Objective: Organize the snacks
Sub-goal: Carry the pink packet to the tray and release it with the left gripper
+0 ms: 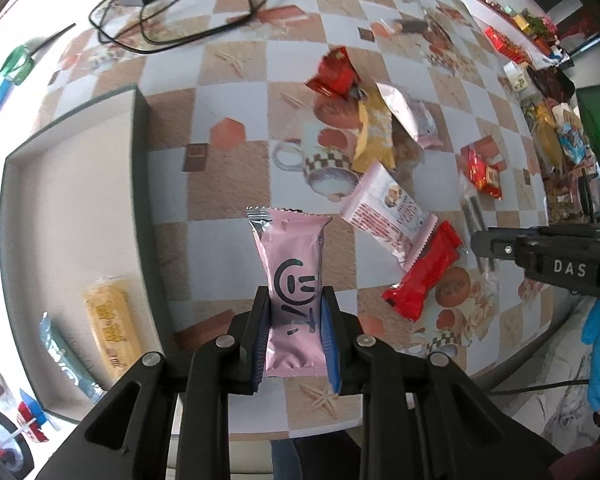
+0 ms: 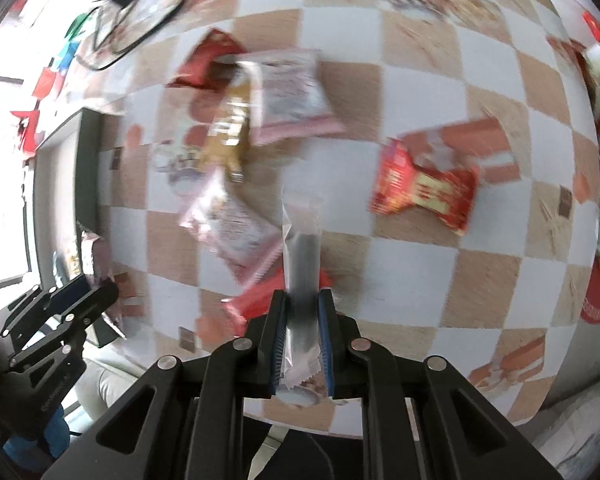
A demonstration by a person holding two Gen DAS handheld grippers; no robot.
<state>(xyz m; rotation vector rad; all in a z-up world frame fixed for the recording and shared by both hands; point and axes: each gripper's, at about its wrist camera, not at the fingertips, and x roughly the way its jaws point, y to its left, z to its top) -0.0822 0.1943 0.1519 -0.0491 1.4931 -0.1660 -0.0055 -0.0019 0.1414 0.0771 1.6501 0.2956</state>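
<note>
- My left gripper (image 1: 294, 334) is clamped on a pink snack pack (image 1: 291, 276) w/ a dark smiley logo; blue pads press both its sides, pack held off the table, pointing down.
- My right gripper (image 2: 303, 340) is clamped on a clear-wrapped dark stick snack (image 2: 303, 264), also lifted; right wrist view is blurred, so no print readable.
- Grey tray (image 1: 140, 168) sits at the left of the checkered tablecloth (image 1: 228, 92). Inside it: a yellow snack bar (image 1: 110, 326) and a teal-grey pack (image 1: 66, 356) beside it.
- Loose on the cloth, right of the pink pack: white-pink packet (image 1: 384, 212), touching a red bar (image 1: 424, 272) at its lower edge.
- Further up: a heap w/ a red pouch (image 1: 334, 70), a yellow pack (image 1: 374, 136) and a silver-pink pack (image 1: 412, 114), overlapping.
- Red-gold pack (image 1: 482, 170) lies apart, nearer the right edge.
- Black cable w/ adapter (image 1: 172, 0) at the far side.
</note>
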